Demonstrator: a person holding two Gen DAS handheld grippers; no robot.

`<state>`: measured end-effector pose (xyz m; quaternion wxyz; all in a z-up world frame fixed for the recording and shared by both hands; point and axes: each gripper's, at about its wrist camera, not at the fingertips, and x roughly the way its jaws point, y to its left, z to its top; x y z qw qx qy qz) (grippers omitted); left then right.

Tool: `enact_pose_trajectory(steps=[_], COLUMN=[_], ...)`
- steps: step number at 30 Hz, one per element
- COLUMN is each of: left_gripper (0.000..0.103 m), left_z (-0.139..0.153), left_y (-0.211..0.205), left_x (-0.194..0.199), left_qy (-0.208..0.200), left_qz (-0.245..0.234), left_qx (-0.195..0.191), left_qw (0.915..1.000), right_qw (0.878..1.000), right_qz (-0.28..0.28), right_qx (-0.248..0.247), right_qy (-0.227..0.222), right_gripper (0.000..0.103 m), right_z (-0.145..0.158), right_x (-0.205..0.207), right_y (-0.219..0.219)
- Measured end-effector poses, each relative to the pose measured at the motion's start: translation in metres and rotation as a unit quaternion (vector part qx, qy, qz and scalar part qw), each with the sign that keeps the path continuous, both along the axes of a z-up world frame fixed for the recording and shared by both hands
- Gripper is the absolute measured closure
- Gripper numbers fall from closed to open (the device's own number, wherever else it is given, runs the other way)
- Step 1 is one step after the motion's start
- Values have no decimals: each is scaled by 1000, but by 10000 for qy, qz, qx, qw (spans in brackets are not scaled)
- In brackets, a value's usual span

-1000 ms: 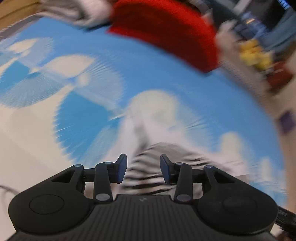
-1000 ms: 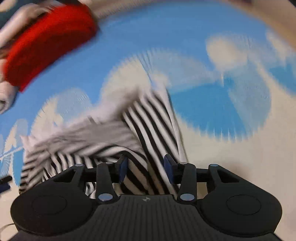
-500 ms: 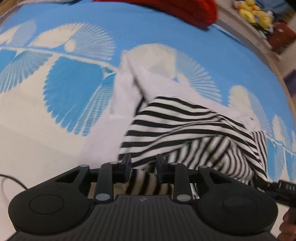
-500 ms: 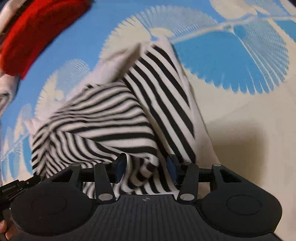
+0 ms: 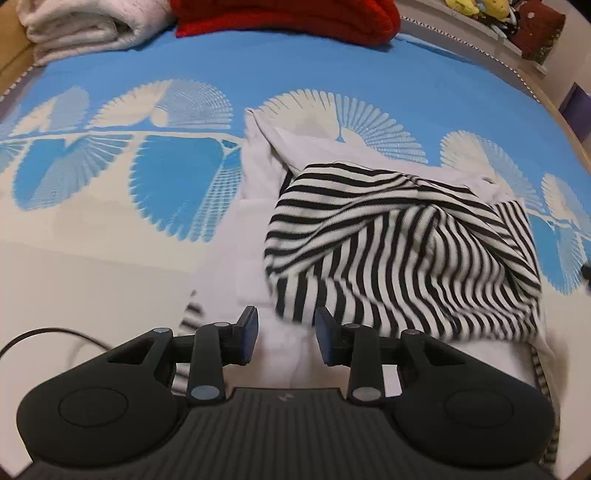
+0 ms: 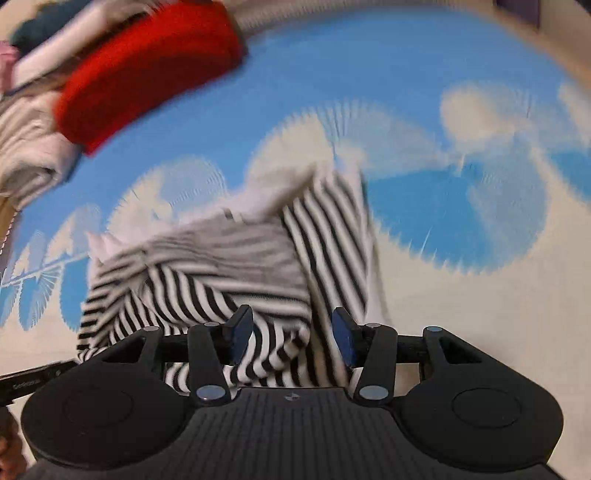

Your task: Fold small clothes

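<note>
On the blue-and-cream patterned bedspread (image 5: 110, 258) lay a black-and-white striped garment (image 5: 399, 251), bunched and half folded over its white inner side. It sat ahead and to the right of the left gripper (image 5: 286, 334), whose jaws stood apart with nothing between them, over white fabric at the garment's near edge. The right gripper (image 6: 291, 338) hovered directly over the striped cloth, jaws likewise apart and empty, so it looked the nearer. A red folded item (image 5: 288, 14) and a cream blanket (image 5: 85, 22) lay well beyond.
</note>
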<state>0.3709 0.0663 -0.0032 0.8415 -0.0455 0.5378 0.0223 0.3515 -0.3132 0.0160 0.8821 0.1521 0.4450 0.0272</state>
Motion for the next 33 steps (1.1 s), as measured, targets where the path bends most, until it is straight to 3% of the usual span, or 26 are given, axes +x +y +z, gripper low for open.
enact_pose_trajectory(steps=[5,10,15,18,22,24,27,28,29,31,33], left_gripper=[65,65,62,59,59,59,59,55,45,32,30], left_z=[49,107,172,184,157,127,75,55,39,5,-22], left_y=[9,23,9,4,1,5,10,12,15,23,33], left_x=[-58,-119,-178,-211,-245,-254,-260,-259,-259,-258,-251], left_qy=[-342,-710,-1300,-1486,-1604,-1502,-1375,-1301,-1232,-1092,-886], left_qz=[-106,-34,-351,-421,-496,-474,-416,-348,-260,14,223], left_qx=[56,-360,-489,-643,-706,-788,-621,-544,-510,-500,-427], left_qw=[9993,9968,9897,9859,9833,9844,9877,9894,9907,9928,9949], right_qw=[9983,9898,9790,9768,9822,9874,9931,9944,9962,9987,9989], right_qz=[1,47,-251,-352,-341,-304,-384,-415,-426,-441,-437], right_qx=[114,-181,36,143,-35,-93,-108,-96,-114,-232,-129], right_qy=[-575,-1412,-2024,-2109,-1846,-1549,-1107,-967,-758,-127,144], right_gripper=[53,53,53,53,53,53,53,53,53,53,53], right_z=[60,121,140,128,90,61,12,-5,-23,-54,-69], right_x=[-49,-128,-200,-230,-259,-263,-266,-267,-265,-255,-244], right_y=[-10,-19,-36,-43,-45,-42,-38,-36,-34,-26,-24])
